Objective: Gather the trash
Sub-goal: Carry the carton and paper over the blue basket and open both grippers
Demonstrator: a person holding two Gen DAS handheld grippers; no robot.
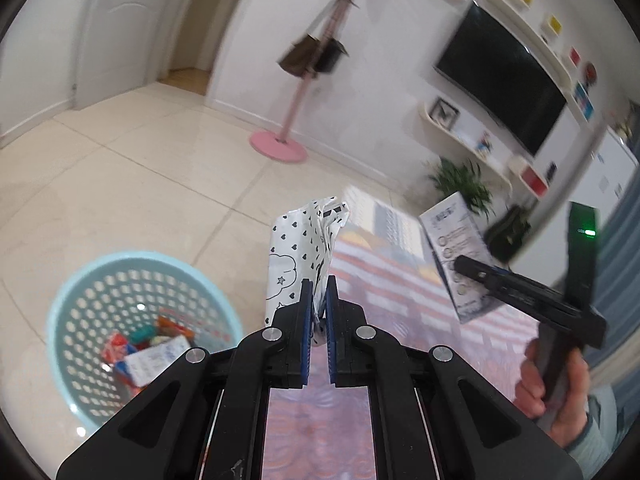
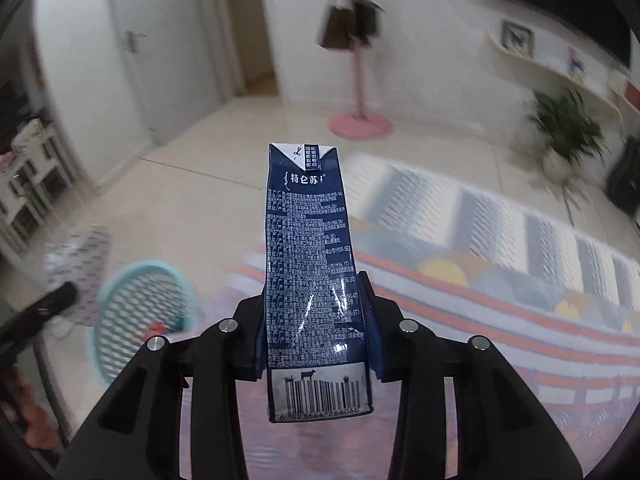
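Observation:
My left gripper (image 1: 319, 288) is shut on a white wrapper printed with black hearts (image 1: 304, 248), held upright above the striped table edge. A light blue perforated basket (image 1: 100, 300) stands on the floor to the lower left with several wrappers inside. My right gripper (image 2: 316, 280) is shut on a dark blue milk carton (image 2: 310, 264), barcode end toward the camera. The right gripper and carton also show in the left wrist view (image 1: 460, 260) at right. The basket shows in the right wrist view (image 2: 140, 312) at lower left, with the left gripper (image 2: 48, 304) and white wrapper (image 2: 78, 264) beside it.
A striped cloth-covered table (image 2: 500, 320) lies under both grippers. A pink coat stand (image 1: 280, 148) with bags stands on the tiled floor beyond. A potted plant (image 2: 568, 132), wall TV (image 1: 500, 76) and shelves are at right. White doors are at the back left.

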